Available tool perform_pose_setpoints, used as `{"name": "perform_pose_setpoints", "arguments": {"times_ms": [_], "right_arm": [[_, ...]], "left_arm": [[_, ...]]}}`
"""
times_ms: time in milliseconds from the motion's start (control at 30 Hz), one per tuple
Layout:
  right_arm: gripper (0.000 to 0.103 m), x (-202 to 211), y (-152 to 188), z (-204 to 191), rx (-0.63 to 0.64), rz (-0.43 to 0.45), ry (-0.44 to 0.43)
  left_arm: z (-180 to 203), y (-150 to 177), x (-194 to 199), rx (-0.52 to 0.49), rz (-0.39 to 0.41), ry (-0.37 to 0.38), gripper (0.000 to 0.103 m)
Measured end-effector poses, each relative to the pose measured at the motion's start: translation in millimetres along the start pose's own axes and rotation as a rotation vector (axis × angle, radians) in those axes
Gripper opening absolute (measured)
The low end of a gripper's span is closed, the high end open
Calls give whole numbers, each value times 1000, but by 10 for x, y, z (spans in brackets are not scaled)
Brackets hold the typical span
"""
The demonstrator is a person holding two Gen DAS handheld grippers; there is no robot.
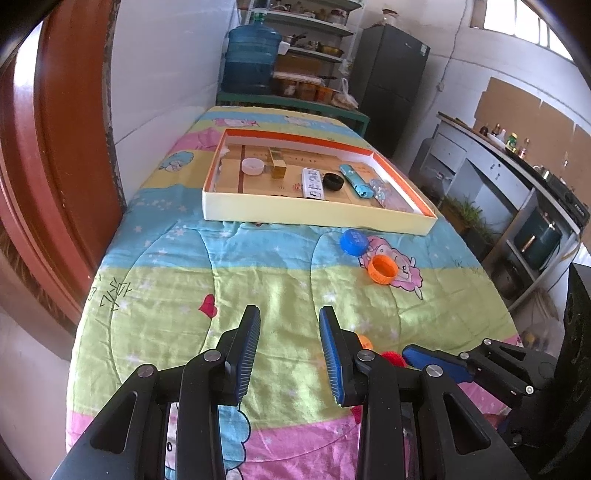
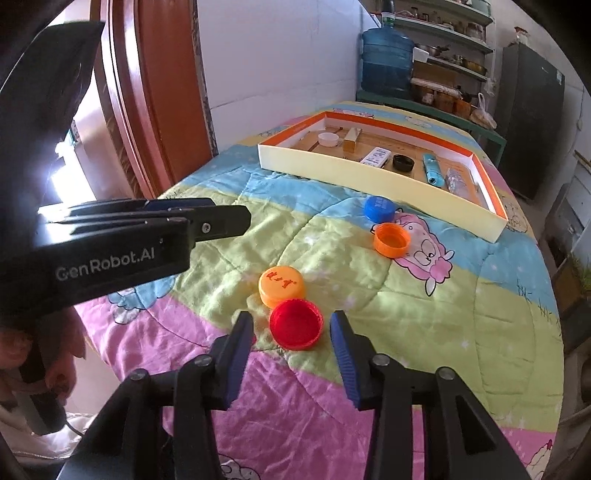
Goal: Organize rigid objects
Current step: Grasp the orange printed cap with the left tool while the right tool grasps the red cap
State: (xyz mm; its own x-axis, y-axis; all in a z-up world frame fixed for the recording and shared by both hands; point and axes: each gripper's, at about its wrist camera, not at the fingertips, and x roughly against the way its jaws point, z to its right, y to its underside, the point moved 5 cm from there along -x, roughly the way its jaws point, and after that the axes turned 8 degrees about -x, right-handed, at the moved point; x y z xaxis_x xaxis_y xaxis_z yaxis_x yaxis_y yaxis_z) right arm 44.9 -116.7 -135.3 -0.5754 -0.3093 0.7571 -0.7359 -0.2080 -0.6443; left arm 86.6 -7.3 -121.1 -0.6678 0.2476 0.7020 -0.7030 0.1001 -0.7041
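The right gripper [image 2: 291, 334] hangs over the quilt [image 2: 424, 332], its jaws parted around the upturned red cap [image 2: 295, 328], the orange cap [image 2: 282, 286] touching behind.

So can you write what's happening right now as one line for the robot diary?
right hand-held gripper: open around red cap | left hand-held gripper: open, empty | tray: partly filled

Cartoon-print quilt [image 1: 221, 258] lay spread beneath the gripper. Large blue water jug [image 1: 251, 59] stood far ahead, beyond the quilt's end, beside cluttered metal shelving [image 1: 317, 33]. Dark refrigerator [image 1: 391, 85] stood ahead to the right; red-brown wooden door [image 1: 62, 147] stood close on the left.
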Motion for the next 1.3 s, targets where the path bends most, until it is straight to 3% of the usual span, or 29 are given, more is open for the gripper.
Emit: {"name": "perform_pose_setpoints", "arguments": {"times_ms": [133,400,533,900,967,1300], "right_arm": [[30,-13,14,53,-9,-8,26],[30,171,5,484,-120,25,77],[30,215,6,616,-155,36,92],[30,160,21,598,-163,29,72],[30,158,29,602,-165,28,70],[30,140,2,658,-182,32,63]], "left_arm": [[54,11,-42,-17,-13,30,34],[422,144,-177,-118,-72,166,34],[533,188,-233,-167,-73,139,35],[506,184,-356,-170,-72,102,35],[494,187,-355,-172,-65,88,31],[444,135,-301,-143,-50,103,31]]}}
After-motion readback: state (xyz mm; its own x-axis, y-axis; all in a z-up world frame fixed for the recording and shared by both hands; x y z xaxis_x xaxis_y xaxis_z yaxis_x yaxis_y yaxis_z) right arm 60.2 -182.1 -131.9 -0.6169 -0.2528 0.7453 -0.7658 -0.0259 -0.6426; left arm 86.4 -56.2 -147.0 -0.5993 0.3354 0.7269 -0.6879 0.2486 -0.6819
